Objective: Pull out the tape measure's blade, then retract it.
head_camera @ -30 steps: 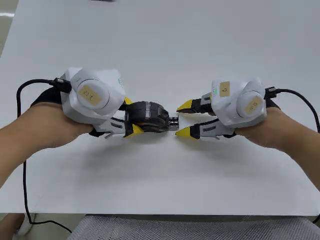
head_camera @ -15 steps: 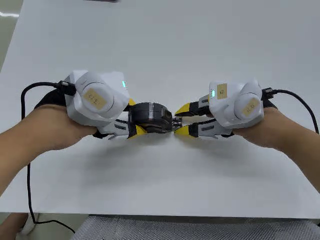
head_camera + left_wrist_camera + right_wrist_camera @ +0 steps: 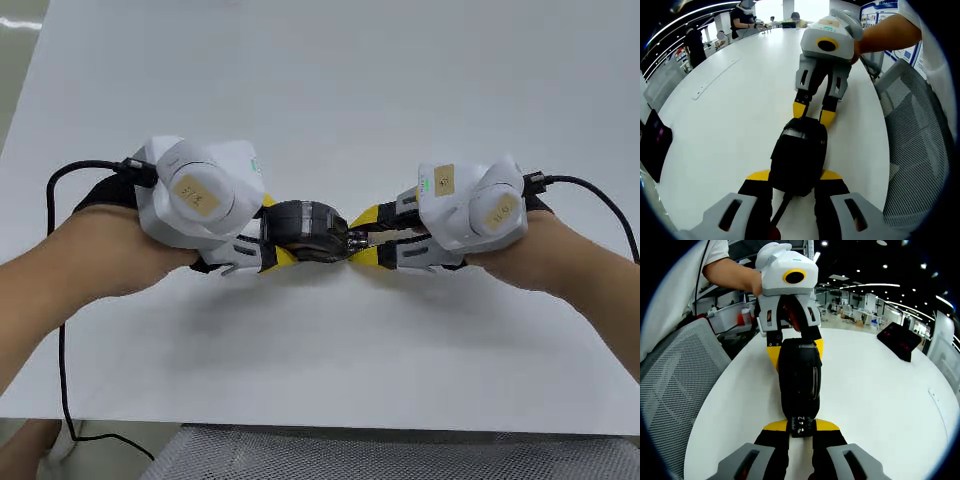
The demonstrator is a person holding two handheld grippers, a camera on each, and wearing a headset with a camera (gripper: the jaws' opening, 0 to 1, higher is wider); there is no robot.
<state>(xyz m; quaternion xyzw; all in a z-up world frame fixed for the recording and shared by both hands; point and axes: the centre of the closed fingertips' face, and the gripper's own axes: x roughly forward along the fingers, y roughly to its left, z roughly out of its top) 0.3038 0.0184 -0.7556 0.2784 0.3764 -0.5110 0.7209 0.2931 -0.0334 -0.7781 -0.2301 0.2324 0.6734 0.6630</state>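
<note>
- White table [image 3: 330, 90] lies under the tape measure [image 3: 308, 231].
- On its left side, the left gripper [image 3: 275, 232] clamps its body.
- On its right side, the right gripper [image 3: 360, 238] pinches the blade tip [image 3: 801, 424], jaws narrow.

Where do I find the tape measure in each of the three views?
Head view: tape measure at centre, between the left gripper and right gripper.
Left gripper view: lower centre, between that gripper's yellow tips.
Right gripper view: centre, blade end at the bottom.
Shared landmark: the white table beneath it.
</note>
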